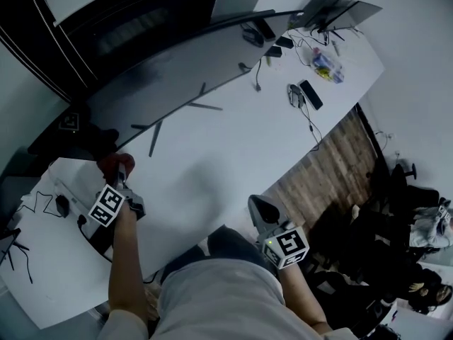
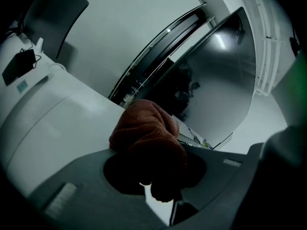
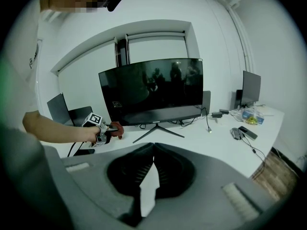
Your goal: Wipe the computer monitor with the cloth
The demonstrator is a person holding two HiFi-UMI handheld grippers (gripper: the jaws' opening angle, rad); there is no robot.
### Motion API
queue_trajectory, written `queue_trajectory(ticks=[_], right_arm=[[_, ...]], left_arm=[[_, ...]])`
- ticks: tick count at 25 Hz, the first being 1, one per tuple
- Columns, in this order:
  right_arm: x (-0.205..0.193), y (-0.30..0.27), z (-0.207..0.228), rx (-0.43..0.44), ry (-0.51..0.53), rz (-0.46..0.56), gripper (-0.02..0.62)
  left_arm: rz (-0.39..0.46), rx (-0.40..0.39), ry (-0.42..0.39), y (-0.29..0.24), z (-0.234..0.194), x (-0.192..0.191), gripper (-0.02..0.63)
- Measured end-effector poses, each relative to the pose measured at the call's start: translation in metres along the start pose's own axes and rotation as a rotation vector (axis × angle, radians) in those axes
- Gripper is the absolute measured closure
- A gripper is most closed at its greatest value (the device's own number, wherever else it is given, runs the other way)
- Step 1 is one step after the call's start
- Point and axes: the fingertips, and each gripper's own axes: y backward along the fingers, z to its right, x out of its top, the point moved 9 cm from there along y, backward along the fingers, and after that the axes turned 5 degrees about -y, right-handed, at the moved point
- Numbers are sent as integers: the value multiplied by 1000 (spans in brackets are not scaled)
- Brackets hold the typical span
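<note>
Two grippers in view; left gripper (image 1: 122, 171) clamped tight on bunched rust-red cloth (image 2: 148, 143) protruding past its tips; monitor (image 3: 153, 87) just ahead-right, contact unclear; right gripper (image 3: 153, 147) fully closed on nothing, low over worktop (image 3: 201, 138), monitor well ahead.

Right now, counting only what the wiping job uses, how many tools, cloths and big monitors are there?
tools: 2, left tool and right tool
cloth: 1
big monitor: 1
total: 4
</note>
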Motion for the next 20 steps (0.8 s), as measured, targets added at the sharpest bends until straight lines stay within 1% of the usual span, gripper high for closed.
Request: queue_trajectory(ticks=[3,9,20], right_arm=[[-1,2,11,-2,-8,2,592],[-3,7,39,-9,-22,-1,592],[-4,30,108,-30,-43,15,592]], left_arm=[[-14,-15,-5,-8,9,-3,499],[-46,-67,-49,-30,46,-12,499],[-58,-72,-61,-72,103,-30,499]])
